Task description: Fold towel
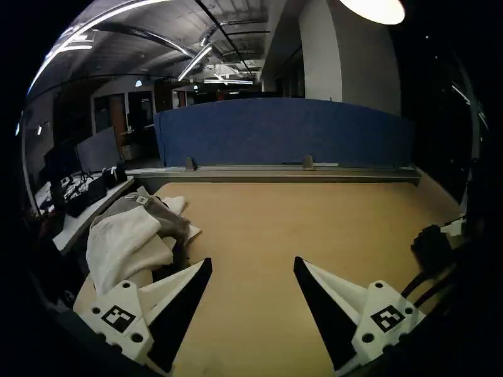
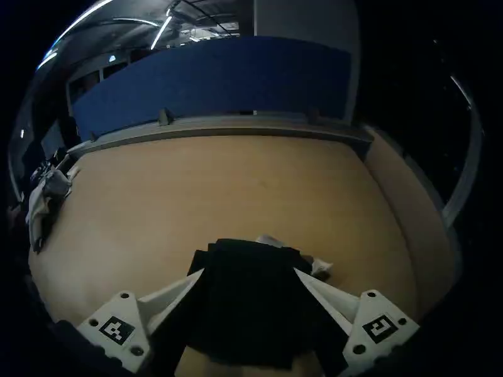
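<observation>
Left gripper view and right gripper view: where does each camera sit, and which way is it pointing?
Left gripper view: rides on the left gripper, looking forward between its open fingers across the wooden desk to the blue partition; pale towel pile at left.
Right gripper view: rides on the right gripper, looking down over a dark folded towel between its spread fingers.
Shared: the same desk, partition and towel pile.

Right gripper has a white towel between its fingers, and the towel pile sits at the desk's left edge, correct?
Not quite. In the right gripper view the towel between the right gripper's fingers is black, not white. The towel pile does sit at the desk's left edge.
</observation>
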{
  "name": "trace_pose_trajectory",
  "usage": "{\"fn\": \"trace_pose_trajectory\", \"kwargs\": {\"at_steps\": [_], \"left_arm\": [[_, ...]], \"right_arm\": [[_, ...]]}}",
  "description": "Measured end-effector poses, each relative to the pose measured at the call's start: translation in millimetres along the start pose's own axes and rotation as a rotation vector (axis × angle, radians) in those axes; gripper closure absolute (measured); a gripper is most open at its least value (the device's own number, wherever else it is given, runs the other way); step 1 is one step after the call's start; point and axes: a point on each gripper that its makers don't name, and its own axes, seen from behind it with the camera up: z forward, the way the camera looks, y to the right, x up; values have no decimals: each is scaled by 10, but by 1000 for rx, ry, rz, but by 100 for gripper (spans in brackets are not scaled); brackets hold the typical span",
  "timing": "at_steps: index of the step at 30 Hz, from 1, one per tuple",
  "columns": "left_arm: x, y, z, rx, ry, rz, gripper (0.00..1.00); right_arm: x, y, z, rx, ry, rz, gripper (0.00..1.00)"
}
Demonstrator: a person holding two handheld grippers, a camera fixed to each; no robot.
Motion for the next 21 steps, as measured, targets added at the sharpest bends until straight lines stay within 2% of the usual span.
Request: {"fn": "trace_pose_trajectory", "kwargs": {"at_steps": [12, 21], "left_arm": [[-66, -110, -45, 25, -11, 4, 3], [-92, -81, -59, 26, -15, 10, 3]], "right_arm": [[-287, 199, 360, -35, -70, 11, 10], [-416, 234, 499, -36, -102, 9, 10]]}}
